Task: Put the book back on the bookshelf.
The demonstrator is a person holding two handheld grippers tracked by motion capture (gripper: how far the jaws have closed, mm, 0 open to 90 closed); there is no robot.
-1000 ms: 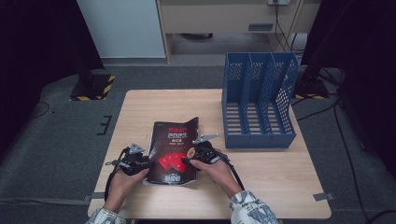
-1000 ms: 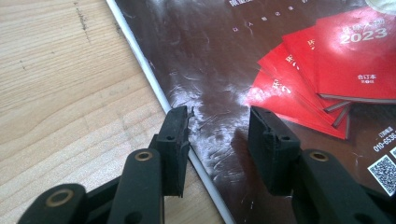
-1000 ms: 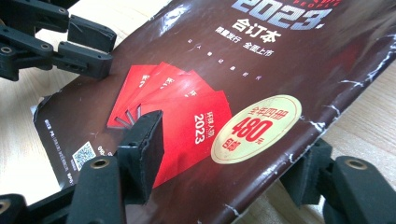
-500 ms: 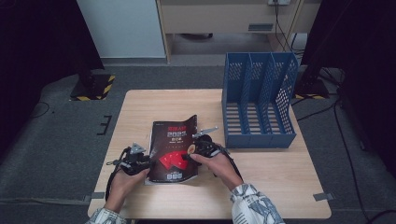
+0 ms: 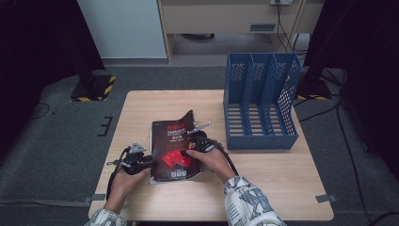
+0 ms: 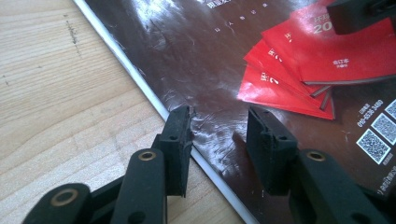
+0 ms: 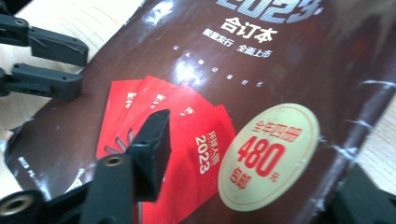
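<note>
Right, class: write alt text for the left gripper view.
Two black jaws of the left gripper stand open over the left edge of a glossy dark magazine printed with red cards, lying on a pale wooden table.

In the high view the cover text of the magazine (image 5: 175, 150) is too small to be read, and part of its right half is covered by the right hand (image 5: 210, 157). The fingertips of the right gripper (image 5: 192, 149) are hidden there, so their spread cannot be judged from above. In the right gripper view the second jaw is cut off at 4 o'clock by the picture's edge, and the top of the large numerals is lost at 12 o'clock. In the left gripper view the QR codes (image 6: 379, 135) are clipped at 3 o'clock, and the small print beside them stays blurred.
</note>
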